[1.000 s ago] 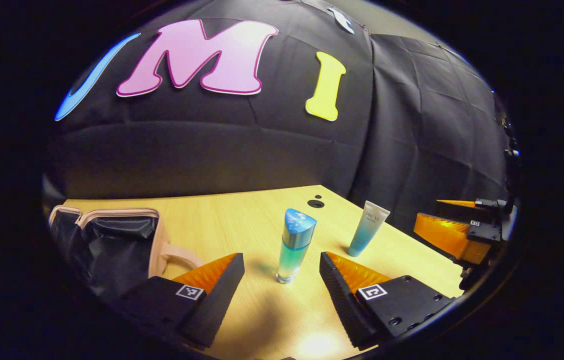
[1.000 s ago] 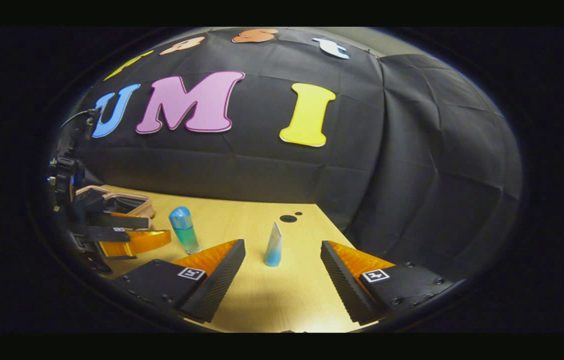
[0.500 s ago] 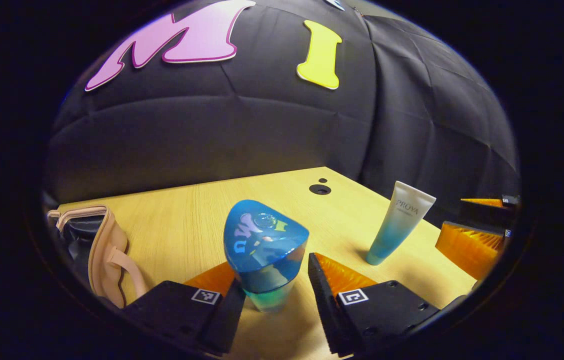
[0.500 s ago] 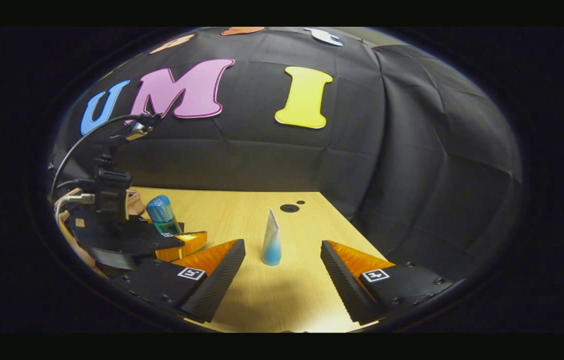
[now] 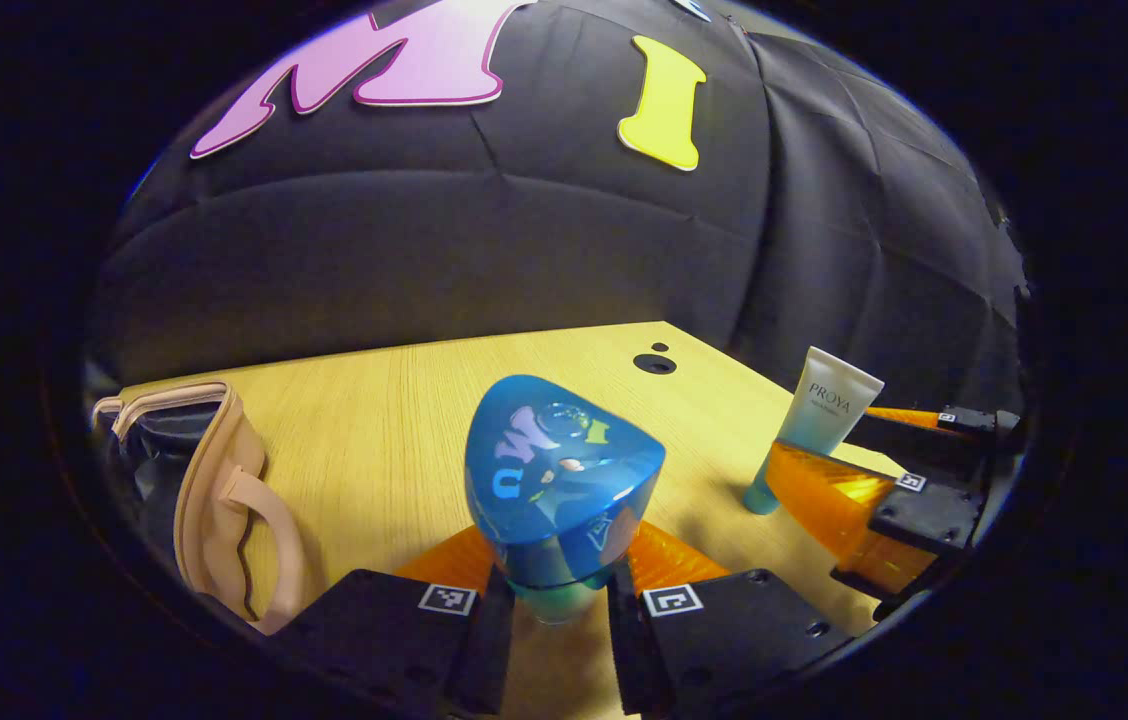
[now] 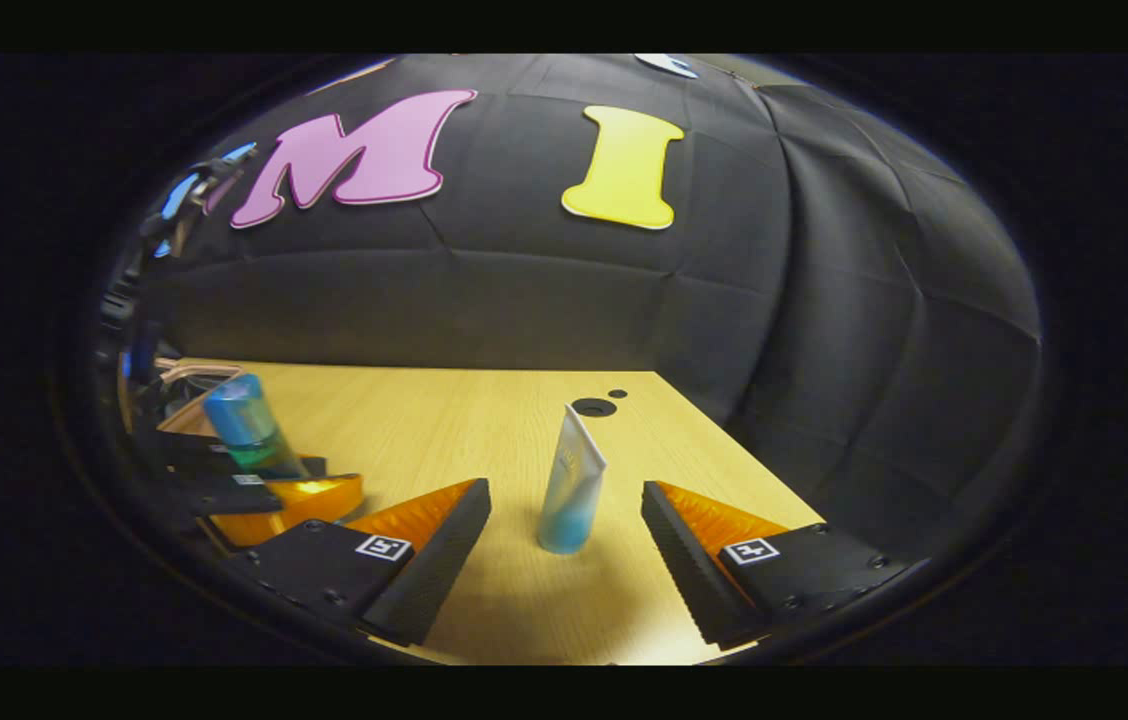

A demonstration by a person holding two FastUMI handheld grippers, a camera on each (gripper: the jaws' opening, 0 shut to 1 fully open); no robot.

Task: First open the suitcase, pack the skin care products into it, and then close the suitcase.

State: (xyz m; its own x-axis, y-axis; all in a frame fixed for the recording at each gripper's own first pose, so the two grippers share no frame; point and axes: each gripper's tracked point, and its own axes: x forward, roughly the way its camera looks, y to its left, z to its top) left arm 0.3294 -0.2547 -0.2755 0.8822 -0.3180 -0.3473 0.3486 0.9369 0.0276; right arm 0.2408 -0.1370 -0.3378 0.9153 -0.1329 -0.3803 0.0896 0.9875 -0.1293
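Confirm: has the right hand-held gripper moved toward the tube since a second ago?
Yes. In the right gripper view the tube now stands between the open fingers, nearer than before; the table's cable hole looms closer too.

- The left gripper (image 5: pixel 558 610) sits at 6 o'clock in its own view, both fingers squeezed tight.
- The right gripper (image 6: pixel 564 545) has its fingers spread wide.

Dim booth; light falls from overhead and pools warm on the tabletop (image 5: pixel 394 420), brightest toward 6 o'clock. The blue bottle cap (image 5: pixel 559 465) carries mirror-like reflections and small glare spots. In the right gripper view the tube (image 6: pixel 569 490) casts a soft shadow toward 6 o'clock. Fisheye bending is strong at every edge; the rims darken. The bottle (image 6: pixel 244 435) at 9 o'clock is slightly smeared.
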